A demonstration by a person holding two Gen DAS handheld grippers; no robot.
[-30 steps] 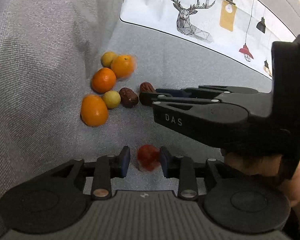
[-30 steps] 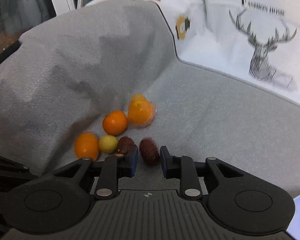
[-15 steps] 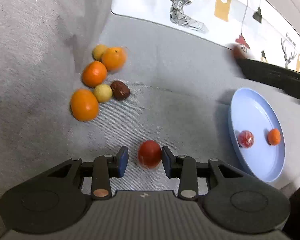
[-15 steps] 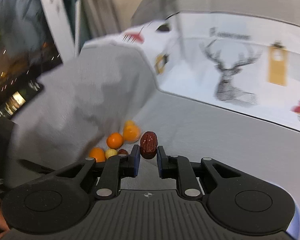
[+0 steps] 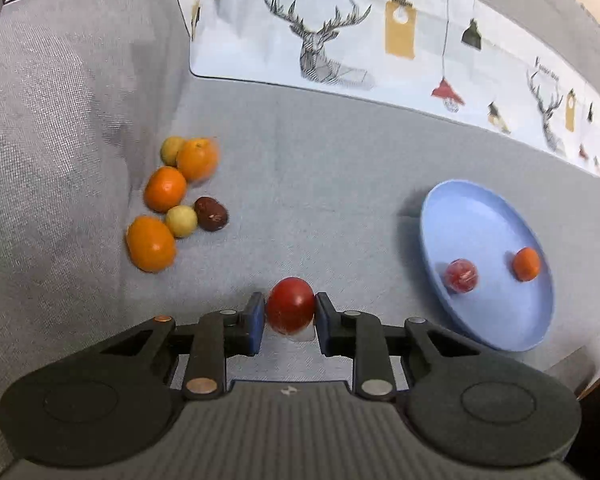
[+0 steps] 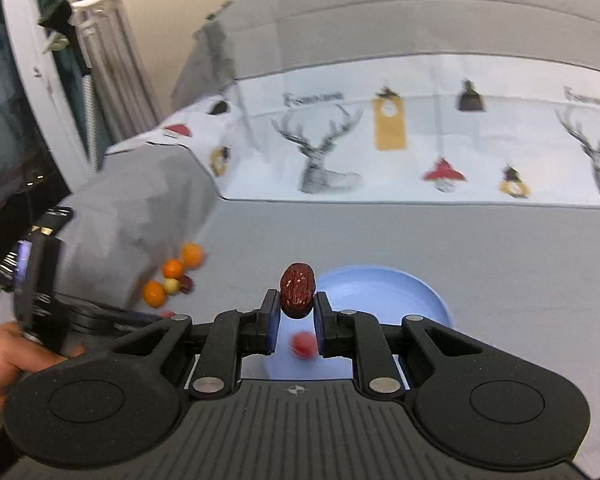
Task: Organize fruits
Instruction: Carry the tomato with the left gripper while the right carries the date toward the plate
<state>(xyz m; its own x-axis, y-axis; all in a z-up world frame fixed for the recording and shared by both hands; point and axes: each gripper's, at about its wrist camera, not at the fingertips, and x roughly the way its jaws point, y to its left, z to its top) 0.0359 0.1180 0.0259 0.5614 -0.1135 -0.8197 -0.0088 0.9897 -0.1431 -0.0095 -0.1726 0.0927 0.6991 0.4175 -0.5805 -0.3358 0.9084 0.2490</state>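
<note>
My left gripper (image 5: 290,312) is shut on a red cherry tomato (image 5: 290,305), just above the grey sofa seat. My right gripper (image 6: 297,306) is shut on a wrinkled red date (image 6: 297,289), held in the air above the near rim of the blue plate (image 6: 380,284). The blue plate (image 5: 480,220) holds a red tomato (image 5: 461,275) and a small orange (image 5: 526,264). A cluster of oranges (image 5: 165,189), yellow-green fruits (image 5: 181,221) and one date (image 5: 211,213) lies by the armrest.
The grey sofa armrest (image 5: 60,120) rises at the left. A white cloth printed with deer (image 5: 340,40) covers the backrest. The left gripper and the hand holding it (image 6: 20,344) show at the left of the right wrist view.
My left gripper has closed on the tomato. My right gripper has lifted the date off the seat and carried it right, over to the blue plate.
</note>
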